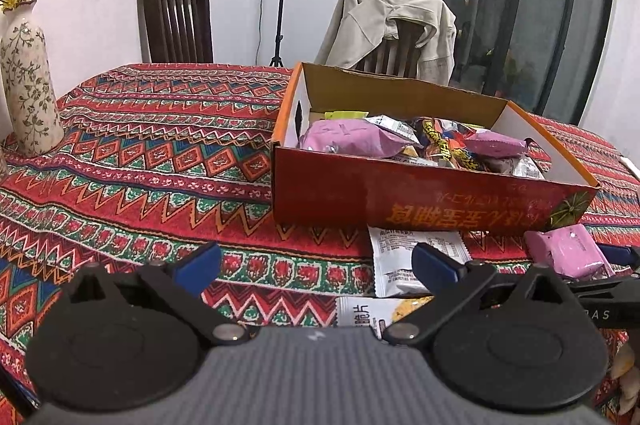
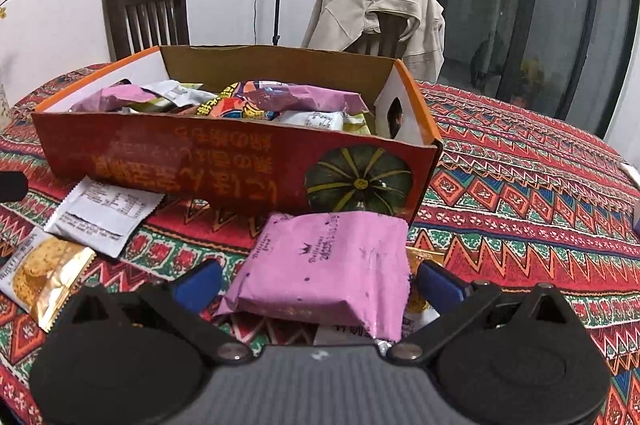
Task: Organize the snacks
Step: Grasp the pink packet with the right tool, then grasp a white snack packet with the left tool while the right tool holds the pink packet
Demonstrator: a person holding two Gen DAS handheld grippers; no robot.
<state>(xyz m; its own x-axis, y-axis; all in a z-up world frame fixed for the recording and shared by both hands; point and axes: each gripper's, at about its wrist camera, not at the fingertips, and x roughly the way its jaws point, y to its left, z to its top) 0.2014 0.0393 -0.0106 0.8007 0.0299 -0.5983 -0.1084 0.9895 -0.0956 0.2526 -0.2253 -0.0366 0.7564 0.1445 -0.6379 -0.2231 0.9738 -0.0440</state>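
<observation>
An orange-red cardboard box [image 1: 420, 201] holds several snack packets; it also shows in the right wrist view [image 2: 200, 169]. My left gripper [image 1: 316, 265] is open and empty above the tablecloth, in front of the box. A white packet [image 1: 400, 265] lies by its right finger. My right gripper [image 2: 318, 283] is open, its blue fingers on either side of a pink packet [image 2: 332, 265] that lies on the table before the box. The pink packet also shows in the left wrist view [image 1: 568, 253]. A white packet [image 2: 104, 217] and a yellow cracker packet [image 2: 44, 273] lie to the left.
A patterned red tablecloth [image 1: 160, 161] covers the table. A floral vase [image 1: 28, 81] with yellow blossoms stands at the far left. Two dark wooden chairs [image 1: 176, 17] stand behind the table, one draped with a beige jacket [image 1: 392, 25].
</observation>
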